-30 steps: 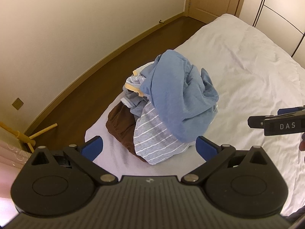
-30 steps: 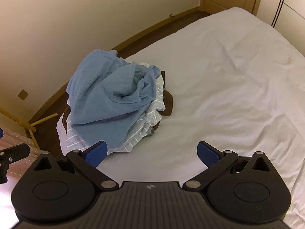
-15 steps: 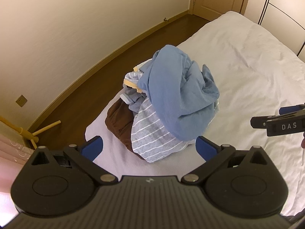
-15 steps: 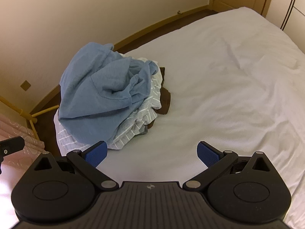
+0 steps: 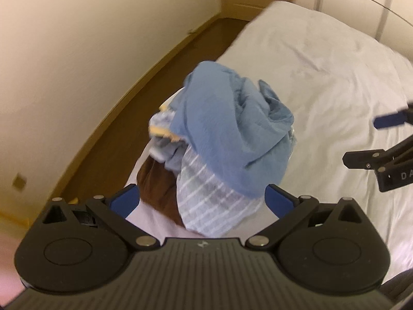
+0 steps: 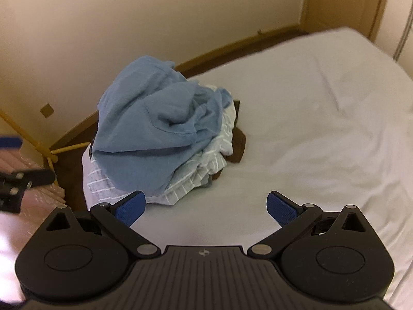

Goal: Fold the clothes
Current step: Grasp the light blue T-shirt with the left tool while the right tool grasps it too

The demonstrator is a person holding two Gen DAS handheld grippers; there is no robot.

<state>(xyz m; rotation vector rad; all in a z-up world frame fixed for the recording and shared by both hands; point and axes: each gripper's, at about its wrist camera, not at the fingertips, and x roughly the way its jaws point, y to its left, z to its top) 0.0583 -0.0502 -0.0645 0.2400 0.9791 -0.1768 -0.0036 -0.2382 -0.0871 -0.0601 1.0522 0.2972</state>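
On the white bed (image 6: 322,118), near its edge at about ten o'clock from the right gripper (image 6: 205,206), sits a heap of clothes (image 6: 165,139): a crumpled blue garment (image 6: 155,126) on top, a grey-and-white striped garment (image 5: 211,206) under it, and a brown garment (image 5: 157,193) at the bottom, with a bit of yellow trim (image 5: 165,131) poking out at nine o'clock in the left view. None of the pieces lies flat or squared; all are bunched together. The left gripper (image 5: 201,201) hangs just above the near side of the heap with its blue pads wide apart and nothing between them; the right gripper is likewise spread and empty, over bare sheet at about four o'clock from the pile. The main risk, as I judge it, is the tangle: a pinch taken low on the heap could catch the striped cloth along with the blue, so two pieces lift as one and the rest tumbles. The pile also sits close to the mattress edge beside the dark floor (image 5: 155,77), so a pull toward nine o'clock could drag the brown piece over the side. Thin, slack fabric may slip from a shallow pinch, and the two grippers, working close, could knock each other. Both views are somewhat blurred, so the exact fold lines are hard to read.
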